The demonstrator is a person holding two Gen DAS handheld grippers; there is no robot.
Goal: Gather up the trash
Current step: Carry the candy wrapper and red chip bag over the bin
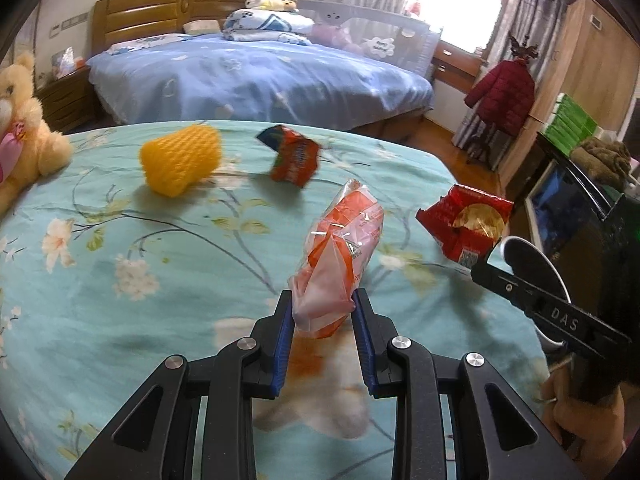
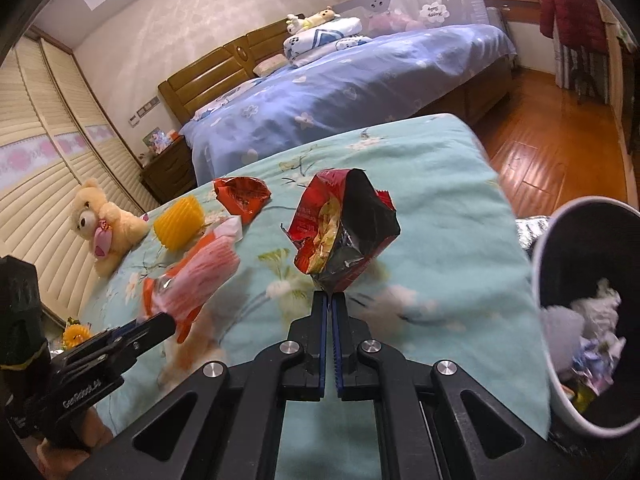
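Observation:
My left gripper (image 1: 323, 300) is shut on an orange and clear plastic wrapper (image 1: 340, 252) and holds it above the teal floral bed cover (image 1: 120, 240); the wrapper also shows in the right wrist view (image 2: 204, 276). My right gripper (image 2: 328, 300) is shut on a red snack bag (image 2: 344, 232) with a dark open mouth, held above the cover; it also shows in the left wrist view (image 1: 466, 226). A yellow foam net (image 1: 180, 160) and a crumpled red packet (image 1: 294, 156) lie on the cover further back.
A bin (image 2: 592, 320) with a white rim and dark inside, holding crumpled trash, stands at the right beside the cover's edge. A teddy bear (image 2: 100, 224) sits at the left. A blue bed (image 1: 256, 76) is behind, wooden floor (image 2: 552, 148) to the right.

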